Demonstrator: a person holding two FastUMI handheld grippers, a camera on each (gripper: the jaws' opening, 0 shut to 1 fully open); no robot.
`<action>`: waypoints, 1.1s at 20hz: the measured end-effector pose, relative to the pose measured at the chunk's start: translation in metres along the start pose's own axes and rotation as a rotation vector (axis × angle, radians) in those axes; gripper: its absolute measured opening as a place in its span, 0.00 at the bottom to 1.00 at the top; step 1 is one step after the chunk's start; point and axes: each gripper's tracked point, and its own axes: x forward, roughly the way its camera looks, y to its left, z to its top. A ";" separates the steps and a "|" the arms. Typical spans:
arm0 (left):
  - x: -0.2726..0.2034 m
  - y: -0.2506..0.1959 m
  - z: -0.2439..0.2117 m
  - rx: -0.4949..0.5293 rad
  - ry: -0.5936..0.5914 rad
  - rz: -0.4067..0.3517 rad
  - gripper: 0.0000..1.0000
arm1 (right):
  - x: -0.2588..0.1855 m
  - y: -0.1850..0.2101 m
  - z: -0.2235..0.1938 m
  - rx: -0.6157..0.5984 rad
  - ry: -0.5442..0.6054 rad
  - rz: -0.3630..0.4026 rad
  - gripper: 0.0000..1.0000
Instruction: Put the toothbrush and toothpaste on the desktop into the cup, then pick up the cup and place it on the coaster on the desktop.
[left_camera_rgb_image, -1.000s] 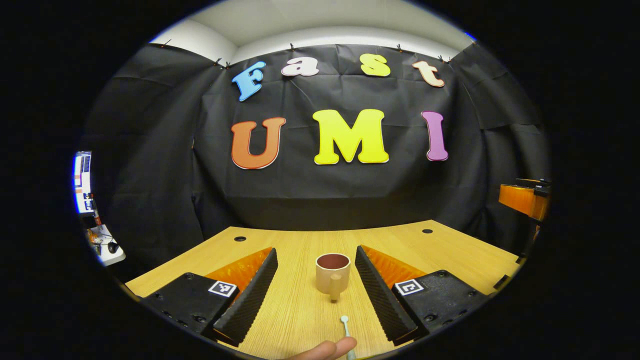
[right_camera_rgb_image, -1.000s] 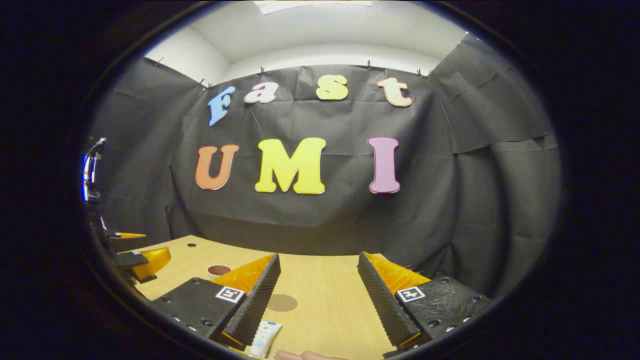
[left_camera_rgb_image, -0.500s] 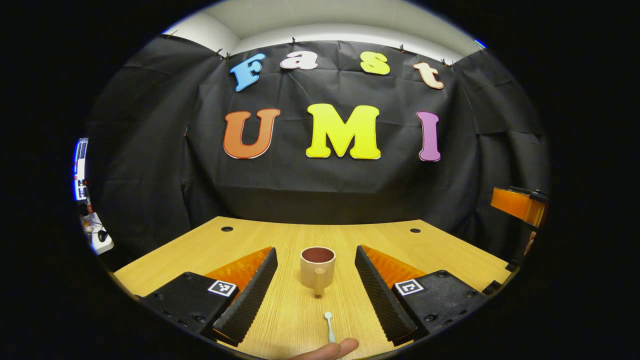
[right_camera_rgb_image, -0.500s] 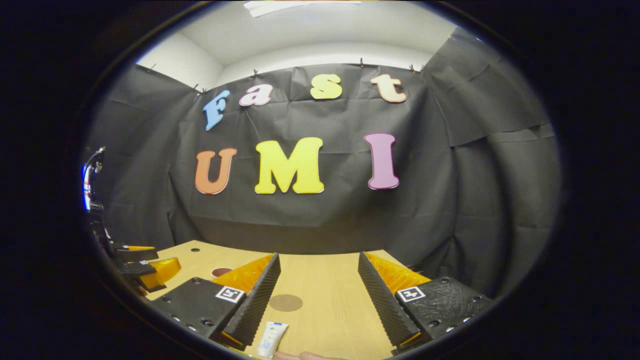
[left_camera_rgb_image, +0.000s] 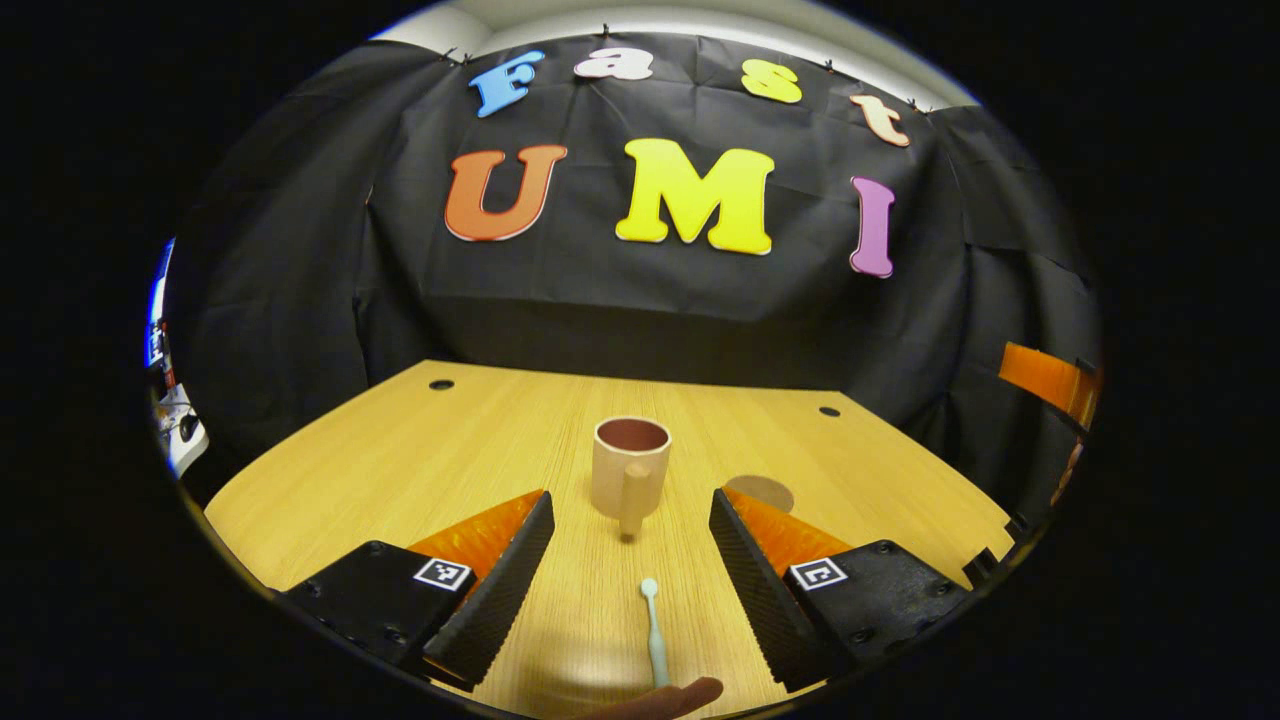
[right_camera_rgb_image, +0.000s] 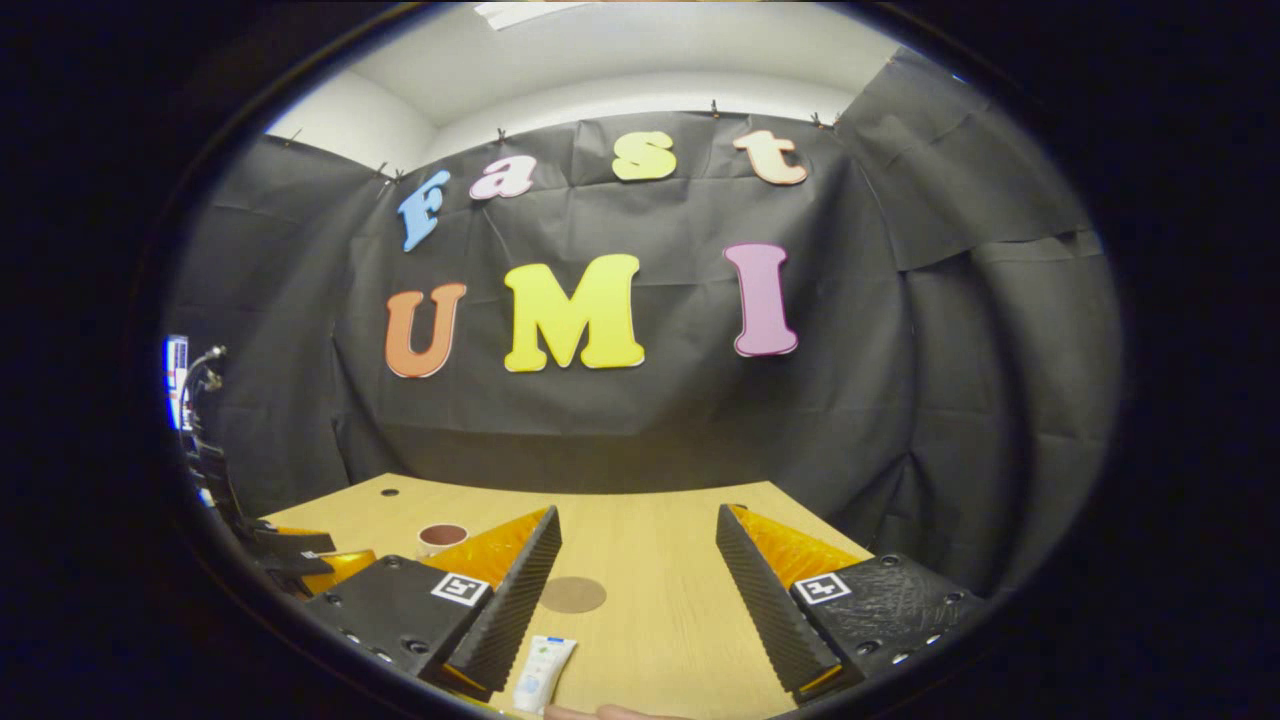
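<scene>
In the left gripper view a tan cup (left_camera_rgb_image: 629, 463) with a dark red inside stands upright on the wooden desktop (left_camera_rgb_image: 420, 450), its handle facing me. A pale toothbrush (left_camera_rgb_image: 653, 630) lies on the desk in front of it, between the fingers of my open left gripper (left_camera_rgb_image: 632, 515). A round brown coaster (left_camera_rgb_image: 762, 491) lies right of the cup. In the right gripper view a white toothpaste tube (right_camera_rgb_image: 545, 672) lies by the left finger of my open right gripper (right_camera_rgb_image: 638, 535). Beyond it are the coaster (right_camera_rgb_image: 572, 594) and the cup (right_camera_rgb_image: 441, 538).
Black cloth walls the booth on all sides behind the desk. Two round cable holes (left_camera_rgb_image: 441, 384) (left_camera_rgb_image: 829, 411) mark the desk's far edge. The other gripper (right_camera_rgb_image: 300, 560) shows at the left of the right gripper view. A fingertip (left_camera_rgb_image: 670, 697) shows at the bottom edge.
The left gripper has risen and tilted down, so more of the desktop, the toothbrush and the coaster show. The right gripper has shifted slightly. Both stay open.
</scene>
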 end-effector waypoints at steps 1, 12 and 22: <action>0.002 -0.001 -0.013 -0.006 0.035 -0.004 1.00 | 0.001 0.000 -0.005 -0.002 0.011 0.002 0.95; 0.013 -0.005 -0.104 0.031 0.255 -0.011 0.90 | 0.017 0.035 -0.093 0.007 0.249 0.097 0.95; 0.012 -0.004 -0.120 0.078 0.303 -0.012 0.60 | 0.014 0.060 -0.151 -0.046 0.411 0.149 0.96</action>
